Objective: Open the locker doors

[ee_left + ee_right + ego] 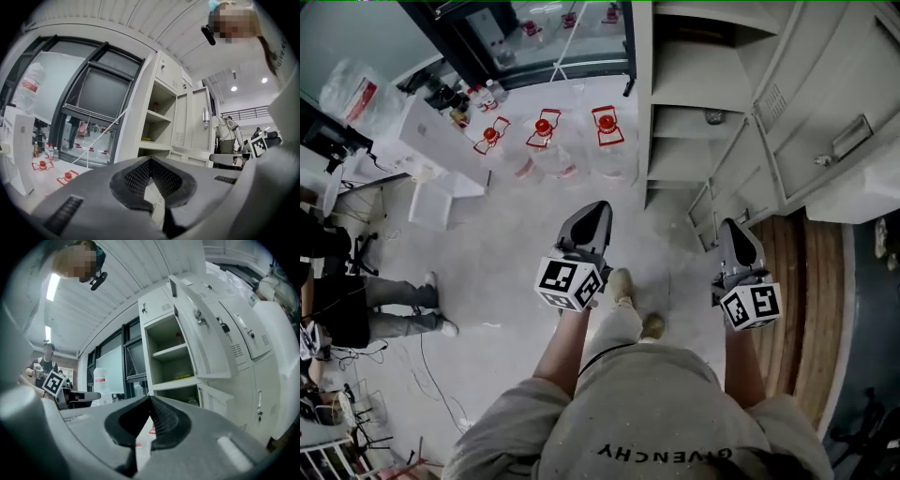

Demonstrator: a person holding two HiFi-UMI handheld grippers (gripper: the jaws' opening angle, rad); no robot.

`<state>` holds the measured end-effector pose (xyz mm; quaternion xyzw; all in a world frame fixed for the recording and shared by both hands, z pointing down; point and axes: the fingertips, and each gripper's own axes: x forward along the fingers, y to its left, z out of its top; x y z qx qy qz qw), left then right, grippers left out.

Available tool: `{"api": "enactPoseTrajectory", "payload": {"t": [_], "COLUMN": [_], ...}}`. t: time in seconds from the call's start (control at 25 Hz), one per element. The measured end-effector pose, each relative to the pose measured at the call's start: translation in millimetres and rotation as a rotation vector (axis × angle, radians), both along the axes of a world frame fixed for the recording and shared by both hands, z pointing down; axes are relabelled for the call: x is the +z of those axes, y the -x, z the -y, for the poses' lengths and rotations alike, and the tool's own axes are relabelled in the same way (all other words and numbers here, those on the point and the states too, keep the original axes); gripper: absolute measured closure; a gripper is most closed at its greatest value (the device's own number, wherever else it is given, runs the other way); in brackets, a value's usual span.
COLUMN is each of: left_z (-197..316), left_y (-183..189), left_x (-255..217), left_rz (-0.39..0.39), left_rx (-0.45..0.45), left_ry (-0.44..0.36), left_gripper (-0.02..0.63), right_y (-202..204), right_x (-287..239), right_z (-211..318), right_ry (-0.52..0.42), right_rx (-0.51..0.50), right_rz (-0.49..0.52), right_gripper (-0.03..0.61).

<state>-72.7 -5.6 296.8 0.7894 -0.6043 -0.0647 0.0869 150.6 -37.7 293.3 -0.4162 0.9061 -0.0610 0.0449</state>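
Left gripper (592,214) and right gripper (734,232) (held level) both have fingers (136,180) clenched, empty; locker (643,94) stands ahead, two doors (206,343) swung open.

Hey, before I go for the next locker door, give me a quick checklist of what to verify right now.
1. Left gripper empty, jaws together: ok.
2. Right gripper empty, jaws together: ok.
3. Open door swung wide: ok.
4. Closed doors beside it opened: not ok.
5. Those doors unlocked: cannot tell.
6. Water jugs clear of the closed doors: ok.
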Motion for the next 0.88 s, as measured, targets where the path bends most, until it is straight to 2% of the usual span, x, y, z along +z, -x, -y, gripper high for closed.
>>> {"api": "enactPoseTrajectory", "payload": {"t": [0.2,0.48,0.88], "left_z": [-35,-54,-72], "left_y": [-4,-7,-10], "left_x": [-19,-37,-46], "left_rz": [0.038,0.055,0.066], "left_rx": [0.002,-0.014,-0.026], "left_ry": [-0.041,-0.086,-0.091], "left_gripper": [0.615,0.615,0.615], "right_y": [-2,-7,-21], "right_x": [-14,-29,-40], "right_z": [-25,-44,-61], "right_ry": [-0.035,-0.067,-0.072], "right_rx": [0.004,-0.009,-0.002], "right_rz": [0.005,-0.005,-0.008], "right_gripper": [0.578,0.578,0.578]}}
